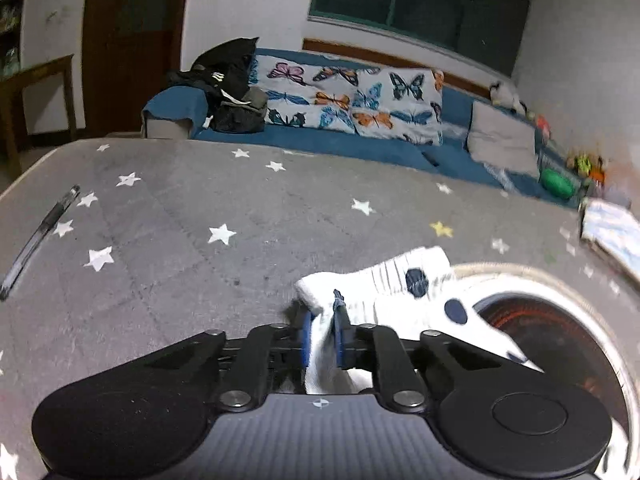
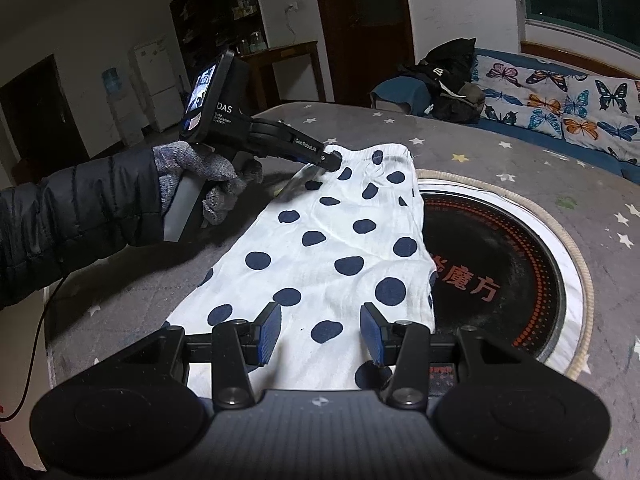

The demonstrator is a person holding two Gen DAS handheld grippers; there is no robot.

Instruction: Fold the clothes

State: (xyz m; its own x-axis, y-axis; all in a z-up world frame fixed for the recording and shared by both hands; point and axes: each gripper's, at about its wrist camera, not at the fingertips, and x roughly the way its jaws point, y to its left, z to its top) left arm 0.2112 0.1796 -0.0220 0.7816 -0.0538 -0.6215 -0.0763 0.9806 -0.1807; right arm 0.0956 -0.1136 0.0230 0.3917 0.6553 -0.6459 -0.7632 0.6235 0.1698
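Plainly "GenRobot.AI" marks the left claw [image 2: 334, 160] pinching the dotted garment [image 2: 320, 248] (right claw [image 2: 320, 334] gapes, empty).

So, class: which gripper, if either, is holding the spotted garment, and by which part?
The left gripper is shut on the white spotted garment, pinching a corner at its far waistband end. The right gripper is open above the near end, holding nothing.

A pen [image 1: 38, 240] lies far left on the star-patterned counter [image 1: 180, 208] (grey), a butterfly cushion [image 1: 348, 100] on the sofa beyond
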